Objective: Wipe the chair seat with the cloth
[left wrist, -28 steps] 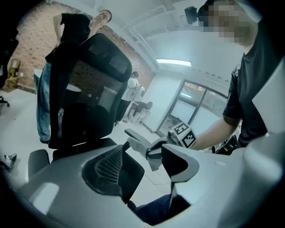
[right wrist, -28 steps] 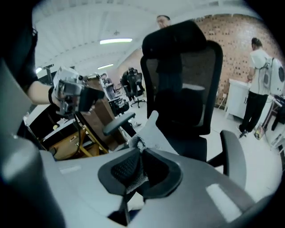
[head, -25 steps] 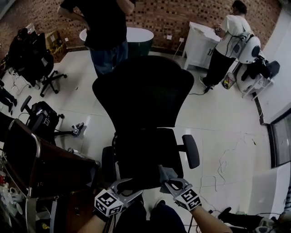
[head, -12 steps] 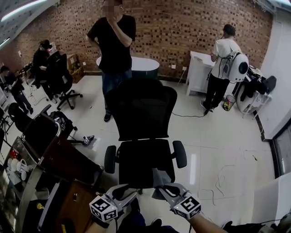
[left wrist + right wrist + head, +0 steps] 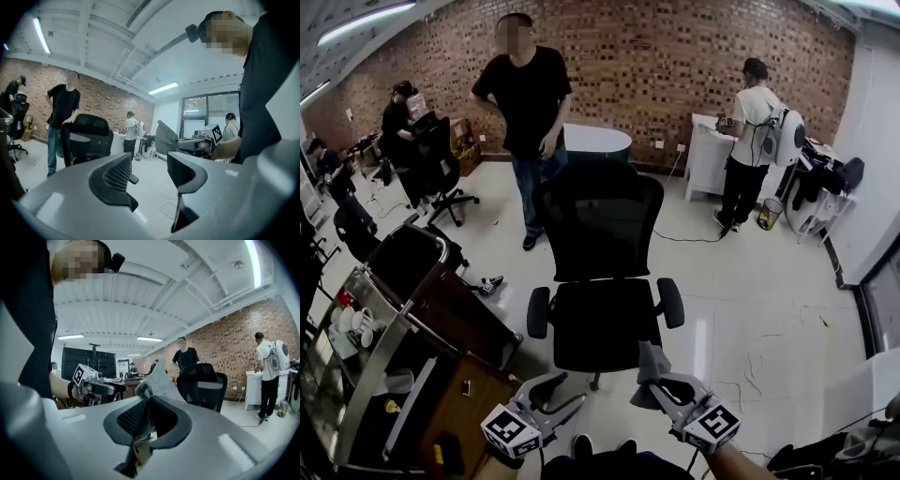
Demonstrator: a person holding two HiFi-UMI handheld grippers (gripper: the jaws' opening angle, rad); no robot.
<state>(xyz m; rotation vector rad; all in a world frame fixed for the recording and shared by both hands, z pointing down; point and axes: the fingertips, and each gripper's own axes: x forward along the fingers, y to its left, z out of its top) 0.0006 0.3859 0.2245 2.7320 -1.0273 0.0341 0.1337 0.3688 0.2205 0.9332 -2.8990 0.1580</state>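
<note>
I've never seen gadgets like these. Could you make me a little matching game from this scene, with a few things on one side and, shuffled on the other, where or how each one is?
Things
1. cloth
2. left gripper
3. black office chair
4. person in the white shirt

Place or state
A. fingers apart, nothing between them
B. pinched in the right gripper
C. standing at the white cabinet by the brick wall
D. on the open floor, seat bare

Pairs: 1-B, 2-A, 3-D, 4-C

The left gripper's fingers have just been opening, with nothing between them.
</note>
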